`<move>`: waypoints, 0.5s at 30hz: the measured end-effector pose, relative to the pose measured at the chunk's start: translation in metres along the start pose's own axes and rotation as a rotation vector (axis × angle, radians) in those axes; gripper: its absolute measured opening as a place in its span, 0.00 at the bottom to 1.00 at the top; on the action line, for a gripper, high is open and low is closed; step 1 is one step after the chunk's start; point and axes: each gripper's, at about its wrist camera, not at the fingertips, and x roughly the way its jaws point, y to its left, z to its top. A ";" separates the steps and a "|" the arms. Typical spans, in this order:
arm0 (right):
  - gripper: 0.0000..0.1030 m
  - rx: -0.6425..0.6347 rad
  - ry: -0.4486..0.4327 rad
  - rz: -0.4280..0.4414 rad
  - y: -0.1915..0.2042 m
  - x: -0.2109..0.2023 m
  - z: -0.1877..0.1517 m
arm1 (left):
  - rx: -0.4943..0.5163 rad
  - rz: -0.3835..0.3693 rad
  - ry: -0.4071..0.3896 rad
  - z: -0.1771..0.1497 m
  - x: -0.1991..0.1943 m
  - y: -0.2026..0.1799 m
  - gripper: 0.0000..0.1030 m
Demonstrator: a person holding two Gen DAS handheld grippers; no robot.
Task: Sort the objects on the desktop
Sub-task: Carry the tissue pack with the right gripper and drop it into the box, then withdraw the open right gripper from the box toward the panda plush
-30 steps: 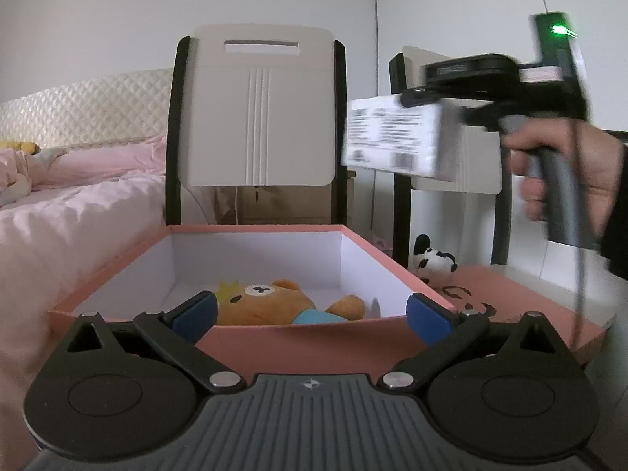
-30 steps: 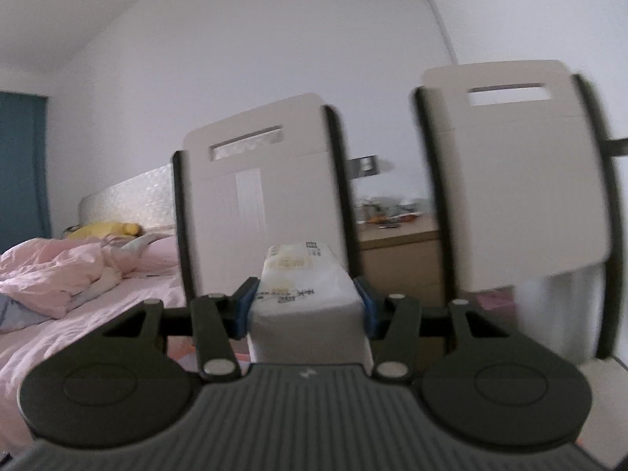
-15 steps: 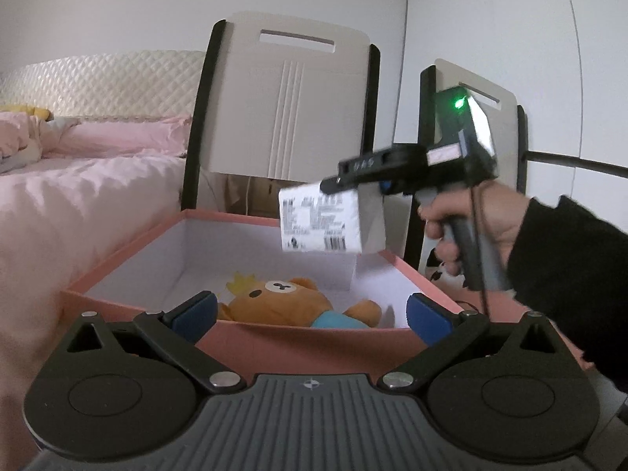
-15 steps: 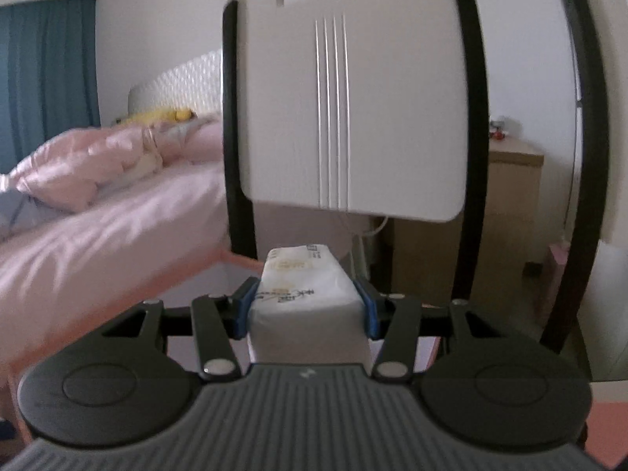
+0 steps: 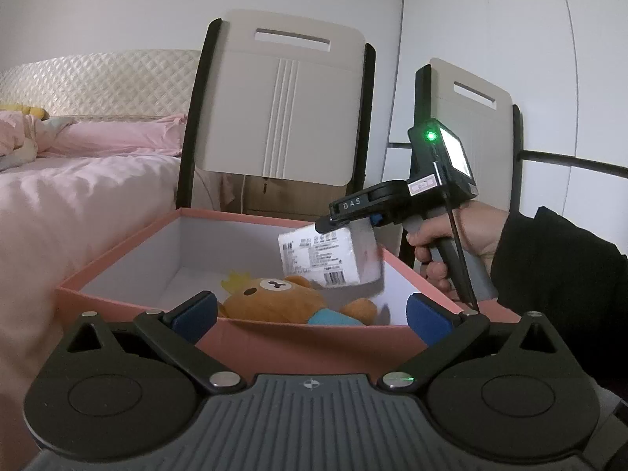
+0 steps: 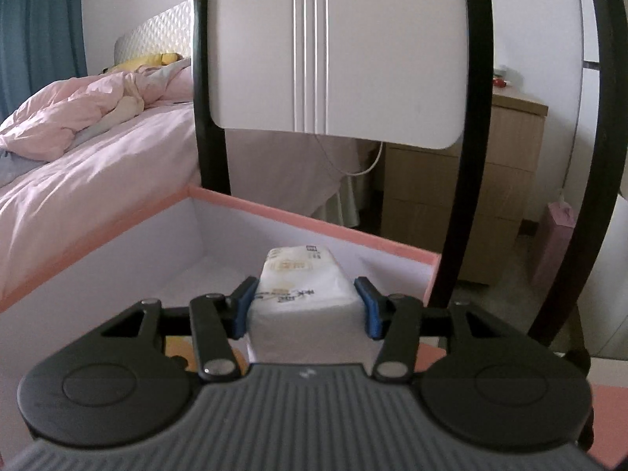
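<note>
Left gripper (image 5: pixel 310 316): fingers spread, empty, at the near wall of the box.
Pink box (image 5: pixel 129 243): open; plush bear (image 5: pixel 274 298) inside.
Right gripper (image 6: pixel 304 306): pinching tissue pack (image 6: pixel 300 278), held above the box interior.

The right gripper (image 6: pixel 304 306) clamps a white tissue pack (image 6: pixel 304 286) between its blue pads, held low and tilted downward by the person's right hand (image 5: pixel 457 243). The left gripper (image 5: pixel 312 312) hangs level, jaws spread wide, holding nothing.
</note>
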 end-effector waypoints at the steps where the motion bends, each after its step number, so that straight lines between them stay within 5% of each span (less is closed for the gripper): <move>1: 0.58 0.006 -0.008 -0.004 0.000 -0.002 0.000 | 0.001 0.000 0.001 0.000 0.000 0.000 1.00; 4: 0.77 0.032 -0.052 -0.007 -0.002 -0.014 0.002 | 0.008 -0.004 0.004 -0.001 0.000 -0.002 1.00; 15: 0.94 0.082 -0.192 -0.081 -0.006 -0.094 -0.016 | 0.016 -0.005 -0.005 -0.002 -0.002 -0.007 1.00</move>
